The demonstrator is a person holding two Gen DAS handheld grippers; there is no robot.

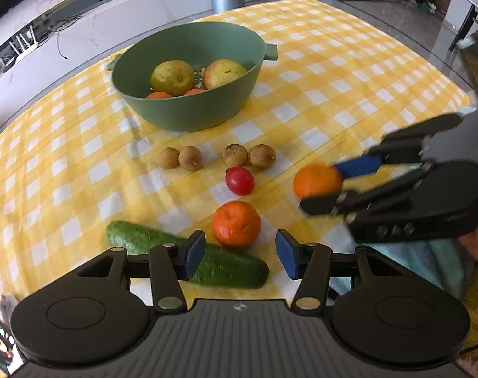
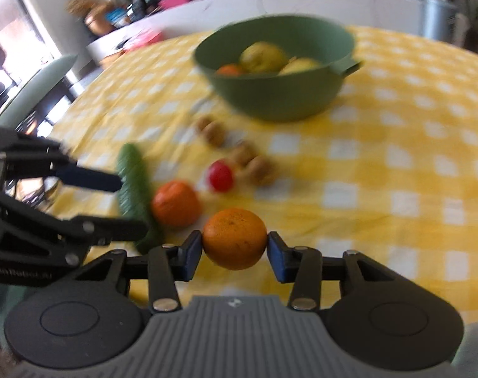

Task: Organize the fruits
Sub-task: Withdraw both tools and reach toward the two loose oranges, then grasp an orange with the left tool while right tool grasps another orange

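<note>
Clamped between the right gripper's (image 2: pixel 235 253) blue pads, an orange (image 2: pixel 234 238) hangs just above the yellow checked table (image 2: pixel 396 170), apparently lifted for the trip to the bowl. Beside it the left gripper (image 1: pixel 240 253) hovers with its pads apart and nothing between them, seemingly lined up on a second orange (image 1: pixel 236 223) that sits on the cloth near the table's front edge. A cucumber (image 1: pixel 188 256) lies slantwise just left of that orange, its middle hidden behind the left gripper's finger. A little farther in rests a tomato (image 1: pixel 239 180), then four small brown fruits (image 1: pixel 216 156) in a loose row of two pairs; their kind is hard to tell. Toward the table's far edge stands the green bowl (image 1: pixel 188 110), already holding two large yellow-green fruits (image 1: pixel 172 77) and two more oranges whose lower parts its wall cuts off. The sorting looks partly done, with loose fruit left on the cloth. Motion blurs most of the right wrist view, and the room beyond the table is indistinct.
</note>
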